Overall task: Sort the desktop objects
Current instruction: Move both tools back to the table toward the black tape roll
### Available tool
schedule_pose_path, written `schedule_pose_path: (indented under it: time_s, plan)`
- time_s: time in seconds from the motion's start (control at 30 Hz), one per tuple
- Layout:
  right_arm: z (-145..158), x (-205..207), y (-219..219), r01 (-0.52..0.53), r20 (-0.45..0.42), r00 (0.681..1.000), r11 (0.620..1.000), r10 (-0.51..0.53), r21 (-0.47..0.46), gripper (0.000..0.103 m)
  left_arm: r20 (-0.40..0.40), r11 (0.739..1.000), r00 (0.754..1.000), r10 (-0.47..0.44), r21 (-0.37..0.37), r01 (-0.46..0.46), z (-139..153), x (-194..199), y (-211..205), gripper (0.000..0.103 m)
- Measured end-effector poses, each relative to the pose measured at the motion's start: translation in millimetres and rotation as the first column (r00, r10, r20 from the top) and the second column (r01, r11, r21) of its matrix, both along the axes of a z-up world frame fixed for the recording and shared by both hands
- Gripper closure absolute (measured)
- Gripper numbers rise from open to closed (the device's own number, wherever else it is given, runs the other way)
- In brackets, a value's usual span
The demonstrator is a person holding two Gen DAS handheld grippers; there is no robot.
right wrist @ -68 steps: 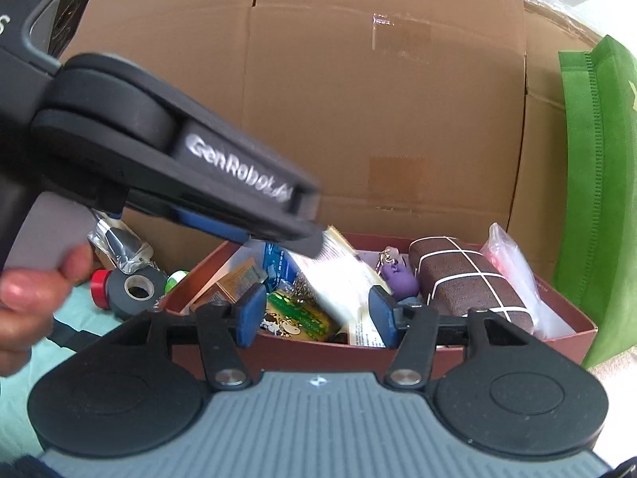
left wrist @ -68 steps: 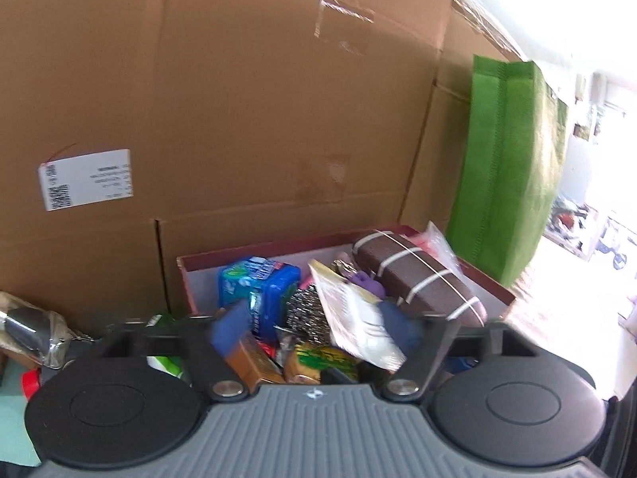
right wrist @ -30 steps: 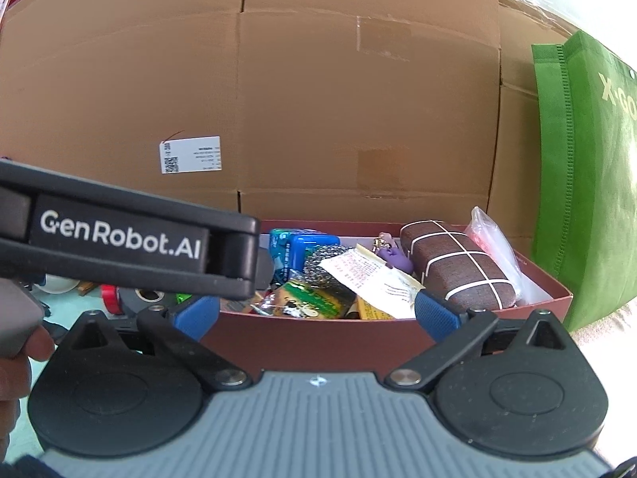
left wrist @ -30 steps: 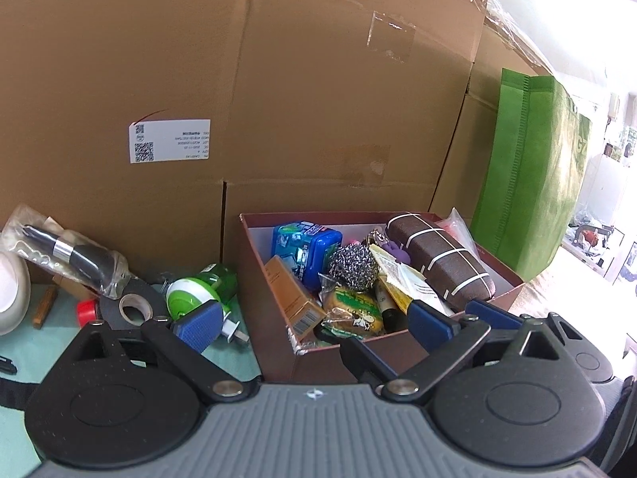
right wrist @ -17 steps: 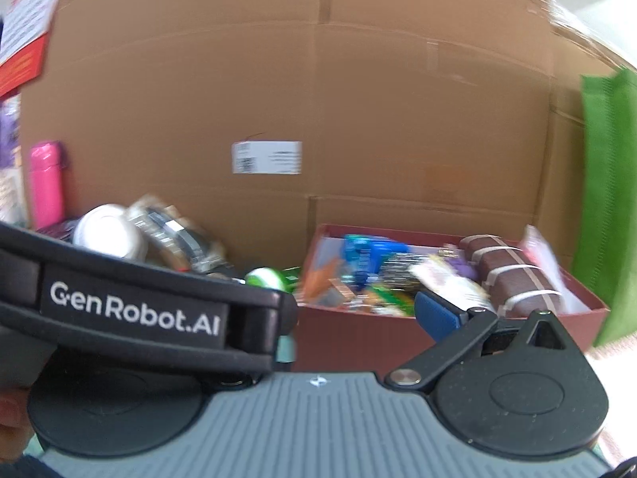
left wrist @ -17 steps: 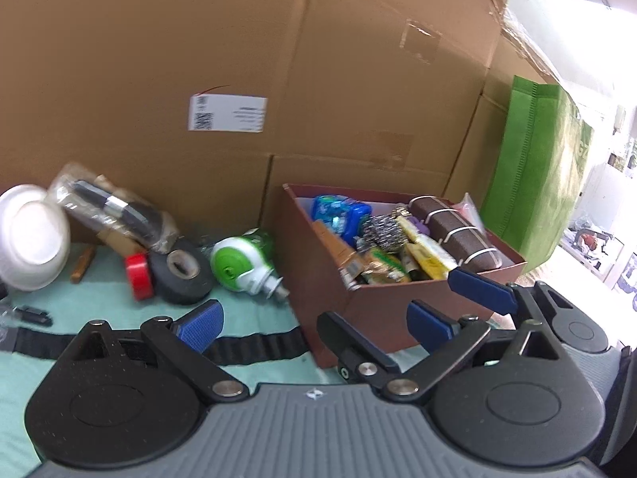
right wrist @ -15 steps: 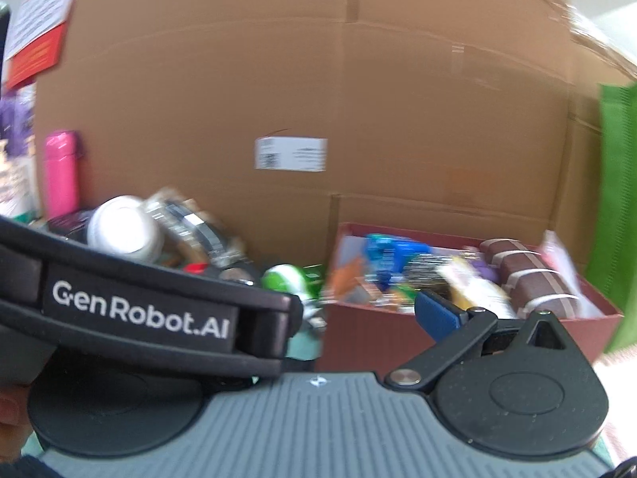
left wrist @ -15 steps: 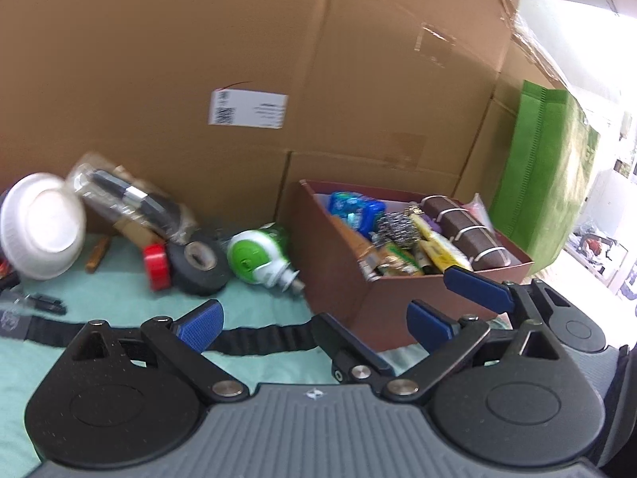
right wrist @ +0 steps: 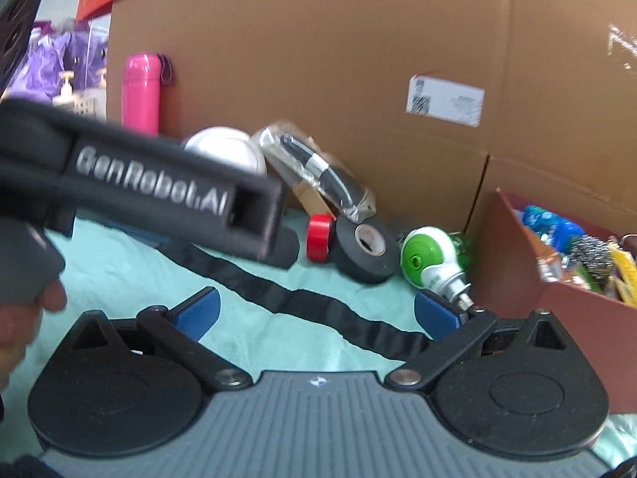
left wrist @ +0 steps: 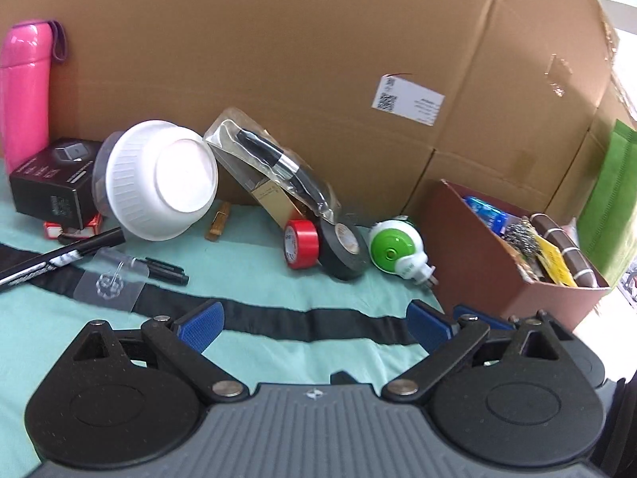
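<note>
**Two empty grippers, loose items waiting**

Left wrist view: the left gripper [left wrist: 314,322] hovers with jaws apart over the surface [left wrist: 239,271]; red tape [left wrist: 300,243], black tape [left wrist: 344,245] and a green plug-in device [left wrist: 392,251] lie near the brown box [left wrist: 473,259].

Right wrist view: the right gripper [right wrist: 316,310] is spread, empty. Best approach low, straddling one item squarely.

Bright daylight from right; fisheye-bent edges, motion blur.
</note>
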State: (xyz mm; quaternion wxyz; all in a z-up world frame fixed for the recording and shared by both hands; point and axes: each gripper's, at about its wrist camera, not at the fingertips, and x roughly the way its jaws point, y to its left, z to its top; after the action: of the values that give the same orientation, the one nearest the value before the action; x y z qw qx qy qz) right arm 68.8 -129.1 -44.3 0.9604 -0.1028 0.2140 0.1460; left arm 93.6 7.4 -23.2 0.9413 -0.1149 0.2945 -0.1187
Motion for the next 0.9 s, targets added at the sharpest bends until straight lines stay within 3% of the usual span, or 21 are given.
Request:
schedule_pose_path:
  time_s: [0.17, 0.23, 0.3, 0.4, 0.57, 0.63, 0.73, 0.9]
  plan:
    - [-7, 24, 5, 0.022, -0.021, 1.000, 1.000, -0.022, -0.008, 0.003, -0.026, 1.000, 1.000, -0.017, 0.009, 0.017, -7, 32, -2, 0.006]
    - [-8, 34, 3, 0.024, -0.025, 0.999, 1.000, -0.025, -0.006, 0.003, -0.036, 1.000, 0.999, -0.018, 0.008, 0.018, -9, 43, -4, 0.013]
    - [-10, 44, 1, 0.021, -0.028, 0.999, 1.000, -0.021, -0.005, 0.017, -0.049, 1.000, 0.999, -0.024, 0.004, 0.024, -10, 53, -5, 0.024]
    - [-14, 61, 1, 0.016, -0.056, 0.998, 1.000, -0.016, -0.007, 0.024, -0.060, 0.998, 0.996, -0.058, -0.014, 0.058, -9, 64, -8, 0.039]
    - [-18, 85, -2, 0.002, -0.063, 0.998, 1.000, -0.003, -0.023, 0.035, -0.071, 0.988, 0.985, -0.155, -0.026, 0.153, -9, 79, -21, 0.056]
    - [-19, 92, -1, -0.008, -0.057, 0.998, 0.999, 0.006, -0.039, 0.042, -0.077, 0.985, 0.982, -0.174, -0.020, 0.172, -11, 85, -26, 0.057]
    - [-19, 100, 2, -0.037, -0.032, 0.999, 0.997, 0.035, -0.065, 0.044, -0.070, 0.986, 0.983, -0.169, -0.001, 0.169, -12, 92, -31, 0.057]
    - [-23, 112, 5, -0.082, -0.026, 0.996, 0.994, 0.080, -0.074, 0.048, -0.077, 0.986, 0.983, -0.169, -0.029, 0.167, -12, 103, -28, 0.058]
